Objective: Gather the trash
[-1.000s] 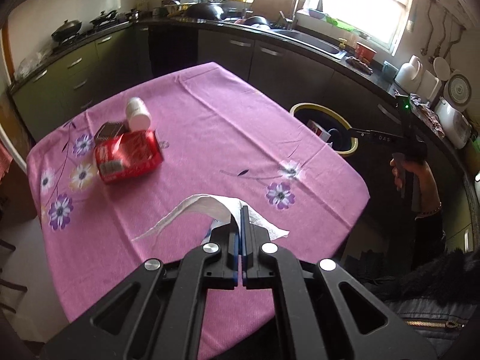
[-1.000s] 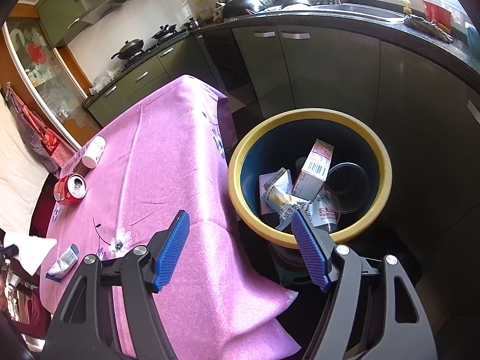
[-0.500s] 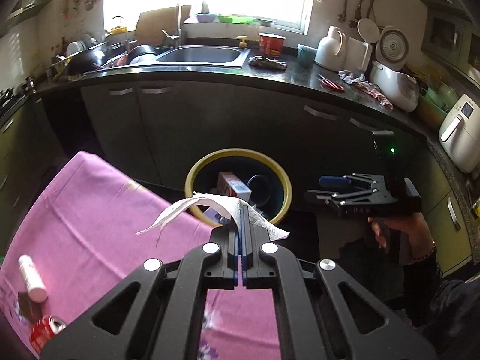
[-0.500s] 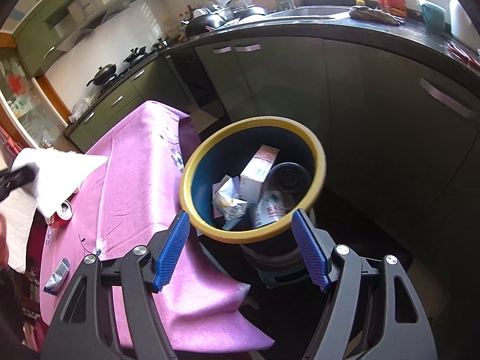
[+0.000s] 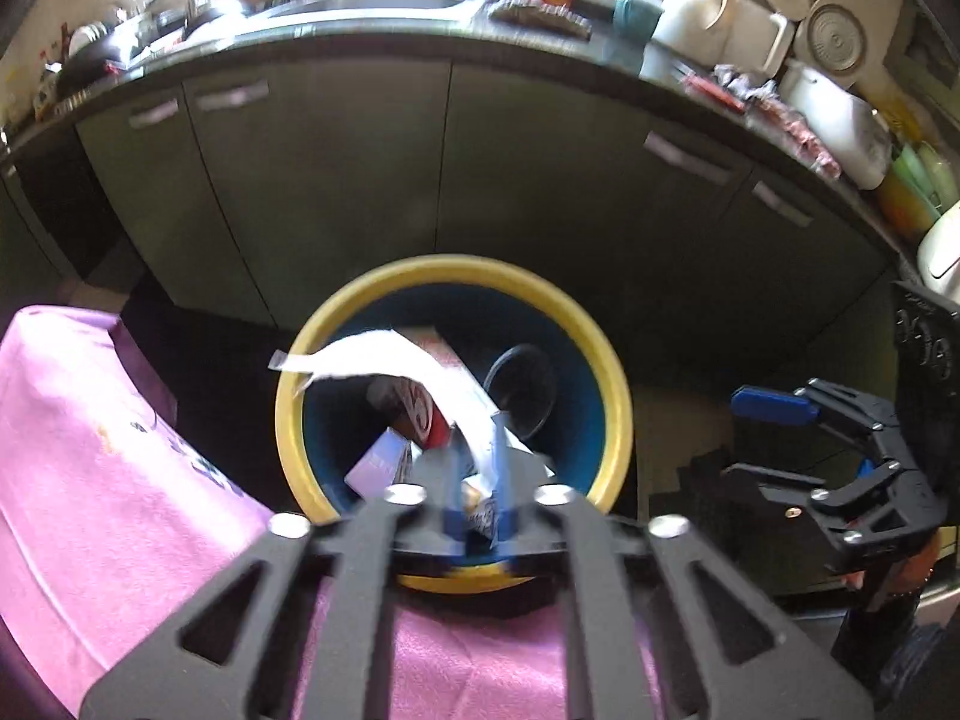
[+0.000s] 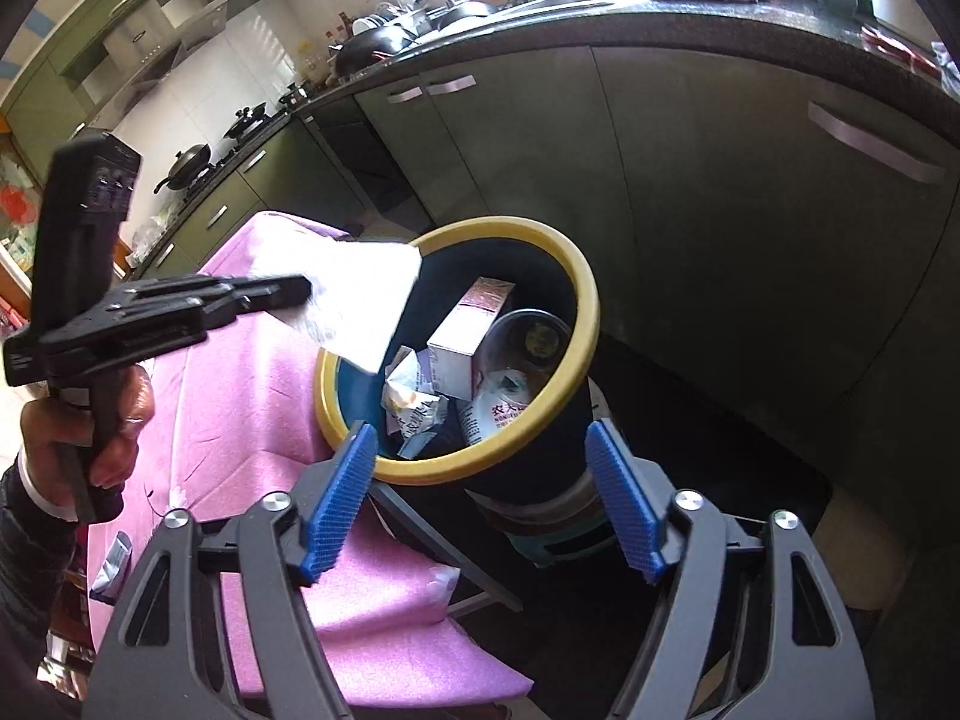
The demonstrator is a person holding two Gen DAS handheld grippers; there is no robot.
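Left gripper (image 5: 478, 468): over bin (image 5: 312, 354), jaws opening so tissue (image 5: 384, 354) falls in.
Right gripper (image 6: 480, 498): jaws opening, empty, near bin.

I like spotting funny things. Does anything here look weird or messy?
Nothing is spilled or broken. The one unusual sight: a white tissue hangs in the air over the yellow-rimmed bin, between the left gripper's opening jaws.

both grippers are black frames of cut-out plastic links joined by round silver screws, each finger faced with a blue ribbed pad (image 6: 339, 501). the left hand (image 6: 90, 420) shows a dark sleeve with a white cuff (image 6: 36, 480).
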